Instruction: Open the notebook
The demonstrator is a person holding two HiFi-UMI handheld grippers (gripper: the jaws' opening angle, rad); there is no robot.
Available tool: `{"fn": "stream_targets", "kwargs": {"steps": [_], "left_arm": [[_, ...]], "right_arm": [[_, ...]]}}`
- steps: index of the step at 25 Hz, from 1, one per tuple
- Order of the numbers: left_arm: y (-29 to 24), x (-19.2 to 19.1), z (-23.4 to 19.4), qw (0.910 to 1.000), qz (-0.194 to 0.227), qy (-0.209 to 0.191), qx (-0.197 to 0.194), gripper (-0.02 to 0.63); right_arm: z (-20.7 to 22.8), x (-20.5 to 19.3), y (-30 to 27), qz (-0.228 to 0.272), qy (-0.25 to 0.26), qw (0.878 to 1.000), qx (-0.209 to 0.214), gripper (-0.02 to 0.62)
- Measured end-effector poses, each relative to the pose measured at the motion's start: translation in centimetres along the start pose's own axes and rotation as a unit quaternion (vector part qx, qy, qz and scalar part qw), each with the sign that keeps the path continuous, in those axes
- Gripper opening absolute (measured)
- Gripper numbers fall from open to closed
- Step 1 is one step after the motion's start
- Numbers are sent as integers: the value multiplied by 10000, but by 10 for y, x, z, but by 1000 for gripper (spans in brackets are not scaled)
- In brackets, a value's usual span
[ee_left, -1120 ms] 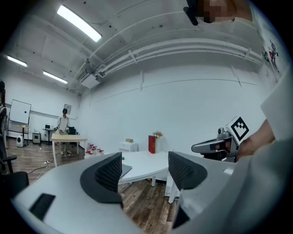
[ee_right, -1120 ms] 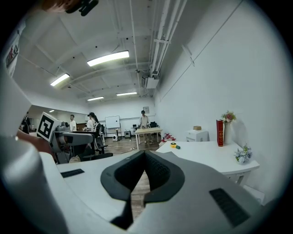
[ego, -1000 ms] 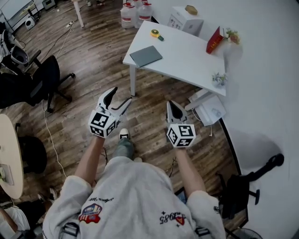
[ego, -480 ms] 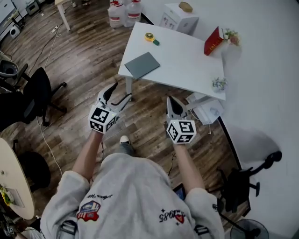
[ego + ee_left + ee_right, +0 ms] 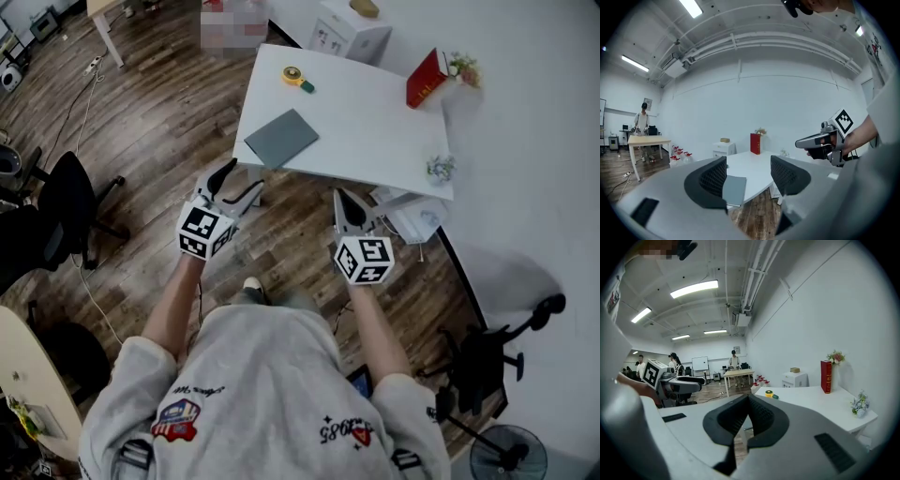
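Observation:
The closed grey notebook [image 5: 281,139] lies flat near the front left corner of the white table [image 5: 375,122]. Both grippers are held in the air over the wooden floor, short of the table's near edge. My left gripper [image 5: 240,182] points at the notebook's corner; its jaws stand wide and are closing with nothing between them. In the left gripper view the notebook [image 5: 734,190] shows past the gap of the left gripper [image 5: 748,174]. My right gripper [image 5: 341,199] is shut on nothing, and its pads meet in the right gripper view [image 5: 747,401].
On the table are a yellow tape measure [image 5: 294,75], a red book [image 5: 424,79] standing at the back by flowers [image 5: 461,67], and a small plant [image 5: 437,167]. A white cabinet [image 5: 342,33] stands behind. Black office chairs [image 5: 66,197] [image 5: 487,361] stand at either side.
Both grippers and the person have come closer to the table; the notebook now lies just beyond the left gripper's tips. The right gripper stays shut.

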State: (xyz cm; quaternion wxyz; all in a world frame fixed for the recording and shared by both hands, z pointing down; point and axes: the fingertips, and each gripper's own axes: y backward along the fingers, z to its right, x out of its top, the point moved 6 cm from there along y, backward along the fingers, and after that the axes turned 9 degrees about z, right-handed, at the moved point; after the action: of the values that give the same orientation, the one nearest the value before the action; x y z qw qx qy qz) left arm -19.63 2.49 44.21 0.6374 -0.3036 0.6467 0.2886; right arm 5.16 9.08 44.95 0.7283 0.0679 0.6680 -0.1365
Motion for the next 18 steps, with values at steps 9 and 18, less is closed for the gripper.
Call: {"fn": "stream_targets", "kwargs": {"steps": [9, 18], "left_arm": [[-70, -14, -21, 9999, -121, 95, -22, 288], [-154, -6, -50, 9992, -153, -18, 366, 287]], "right_arm": [[50, -6, -56, -116, -108, 9998, 77, 3], [125, 12, -133, 36, -239, 9989, 410, 3]]}}
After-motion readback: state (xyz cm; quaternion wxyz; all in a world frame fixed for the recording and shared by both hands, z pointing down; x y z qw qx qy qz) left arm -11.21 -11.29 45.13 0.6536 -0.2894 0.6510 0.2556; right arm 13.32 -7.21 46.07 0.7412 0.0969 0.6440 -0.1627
